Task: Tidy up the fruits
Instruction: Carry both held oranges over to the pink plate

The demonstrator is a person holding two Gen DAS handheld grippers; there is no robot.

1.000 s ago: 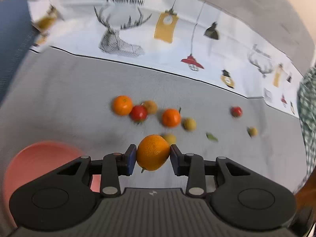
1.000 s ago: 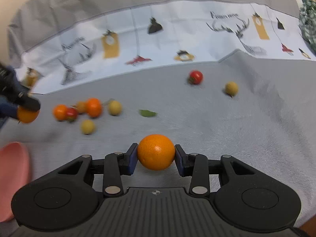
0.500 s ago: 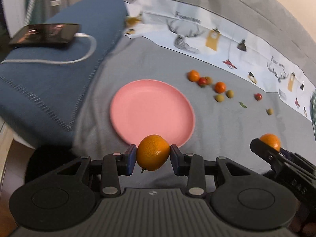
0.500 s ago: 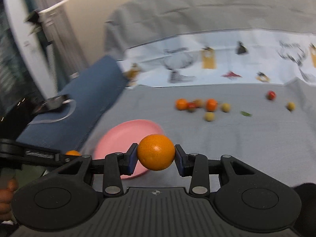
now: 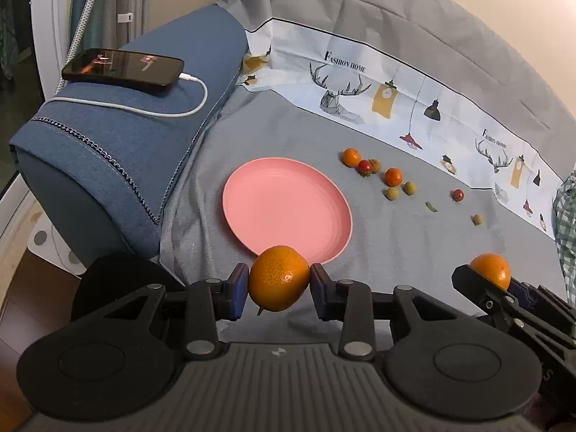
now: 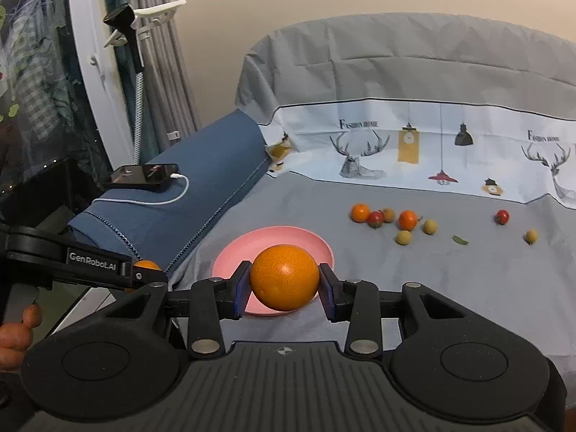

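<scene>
My left gripper (image 5: pixel 279 286) is shut on an orange (image 5: pixel 279 278) with a small stem, held in the air just before the near rim of the empty pink plate (image 5: pixel 286 208). My right gripper (image 6: pixel 284 284) is shut on a second orange (image 6: pixel 284 277), also held above the plate's (image 6: pixel 230 255) near edge. Each gripper shows in the other's view: the right one (image 5: pixel 493 280) at the right with its orange (image 5: pixel 491 270), the left one (image 6: pixel 144 271) at the left. Several small fruits lie beyond the plate: oranges (image 5: pixel 351 156), a red tomato (image 5: pixel 365 166) and yellow-green fruits (image 5: pixel 392 193).
A blue cushion (image 5: pixel 126 136) lies left of the plate with a charging phone (image 5: pixel 122 69) and white cable on it. A single red fruit (image 5: pixel 458 194), a green leaf (image 5: pixel 431 207) and a yellow fruit (image 5: pixel 477 219) sit farther right. A printed cloth strip (image 5: pixel 396 104) backs the grey sheet.
Both grippers have pulled back and up from the fruit cluster, each carrying its orange. The plate, cushion and phone have come into view, and the fruits now look far off.
</scene>
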